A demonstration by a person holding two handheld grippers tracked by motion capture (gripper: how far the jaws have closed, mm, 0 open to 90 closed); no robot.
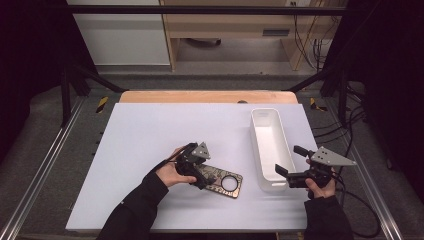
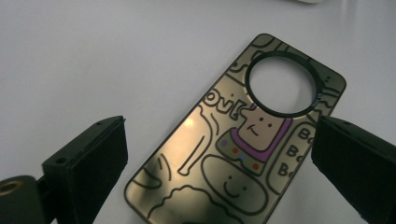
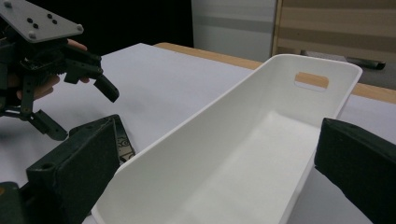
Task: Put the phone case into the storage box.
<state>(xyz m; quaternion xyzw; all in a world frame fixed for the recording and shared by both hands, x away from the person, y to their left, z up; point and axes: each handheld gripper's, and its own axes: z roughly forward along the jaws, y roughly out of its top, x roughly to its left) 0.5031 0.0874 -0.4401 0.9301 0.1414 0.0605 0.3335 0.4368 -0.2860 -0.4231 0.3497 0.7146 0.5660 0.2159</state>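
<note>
A flat phone case (image 1: 222,181) lies printed side up on the white tabletop (image 1: 150,135), in the near half and a little right of the middle, well clear of the near edge. Its long axis runs roughly along the near edge, tilted slightly so that the right end sits a touch nearer the person. The end with the round camera opening (image 1: 230,183) points to the right, toward the white bin (image 1: 270,148); the plain end points left and is covered in the high view by the left gripper (image 1: 196,176). In the left gripper view the case (image 2: 233,149) runs diagonally, ring end up and to the right, and its glossy gold face carries black-outlined cartoon figures.

The left gripper hangs over the plain end of the case with its jaws spread apart, one on each side of the case's long edges; they do not press on it.

The bin stands near the right edge of the tabletop, its long axis running from the near side toward the far side, a handle slot (image 3: 311,80) in its far end wall. It is just beside the ring end of the case and not touching it.

The right gripper (image 1: 290,167) is at the bin's near right corner, jaws wide apart and holding nothing; in the right gripper view they flank the bin's near end (image 3: 224,154).
</note>
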